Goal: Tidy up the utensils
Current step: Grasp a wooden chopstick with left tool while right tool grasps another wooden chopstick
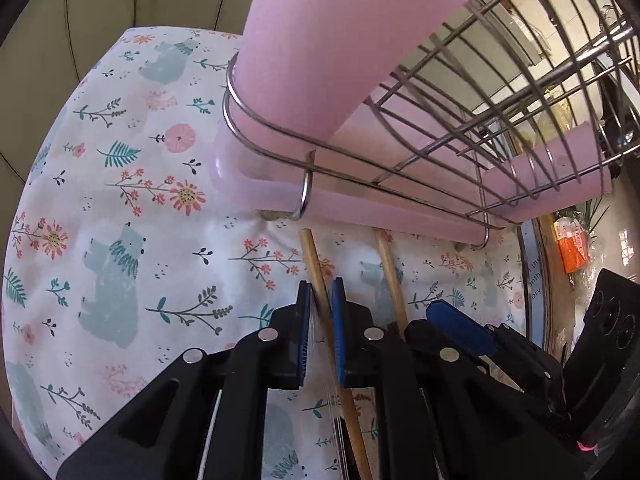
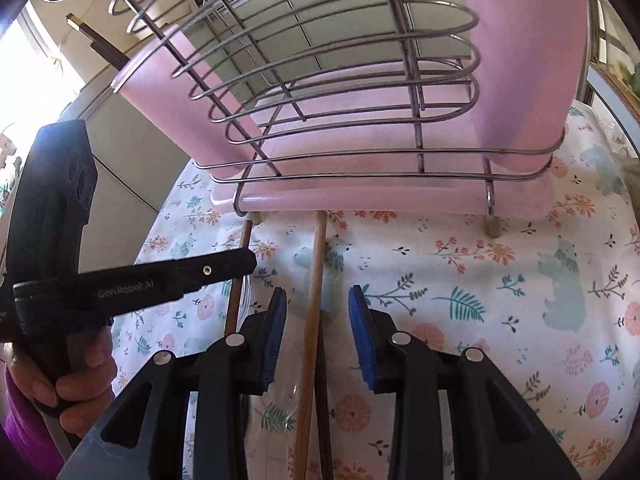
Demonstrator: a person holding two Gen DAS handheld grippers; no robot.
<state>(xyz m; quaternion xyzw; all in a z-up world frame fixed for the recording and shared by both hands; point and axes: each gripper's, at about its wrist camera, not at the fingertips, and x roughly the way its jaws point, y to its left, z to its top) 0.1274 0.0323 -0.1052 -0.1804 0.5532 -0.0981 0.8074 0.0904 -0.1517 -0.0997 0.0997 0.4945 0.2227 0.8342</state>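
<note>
Left gripper (image 1: 321, 294) pinching one chopstick (image 1: 316, 268), right gripper (image 2: 317, 304) spread around second chopstick (image 2: 314, 300) without touching, both sticks on floral tablecloth (image 1: 120, 200) before wire rack (image 2: 340, 80), only right view shows hand (image 2: 76, 376) and "GenRobot.AI" lettering.
</note>
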